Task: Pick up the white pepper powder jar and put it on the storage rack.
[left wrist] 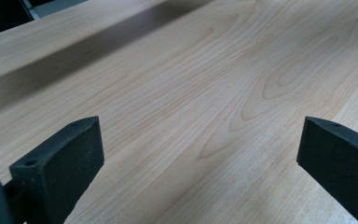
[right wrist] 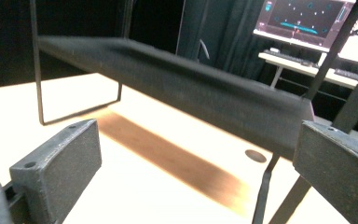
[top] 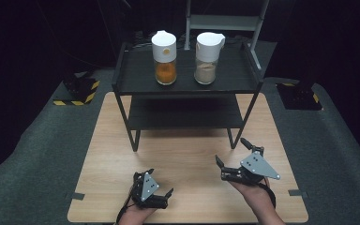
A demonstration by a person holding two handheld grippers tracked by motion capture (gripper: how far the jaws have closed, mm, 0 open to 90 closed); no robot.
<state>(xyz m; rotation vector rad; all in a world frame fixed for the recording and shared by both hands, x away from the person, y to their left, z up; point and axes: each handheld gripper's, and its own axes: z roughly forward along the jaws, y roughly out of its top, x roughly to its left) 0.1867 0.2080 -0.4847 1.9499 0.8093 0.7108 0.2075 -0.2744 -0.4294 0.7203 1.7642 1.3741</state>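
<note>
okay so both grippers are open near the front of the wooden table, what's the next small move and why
Probably lift the right gripper forward toward the white-capped jar of beige powder on the top shelf of the black metal rack. Both grippers stand open and hold nothing, the left gripper low over the light wooden table, and the right one sits nearer that jar than the white-capped jar of orange powder.

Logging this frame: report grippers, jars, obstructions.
Left gripper open, right gripper open, both empty over the table. Orange-filled jar and beige-filled jar upright on the shelf rack. Nothing between.
</note>
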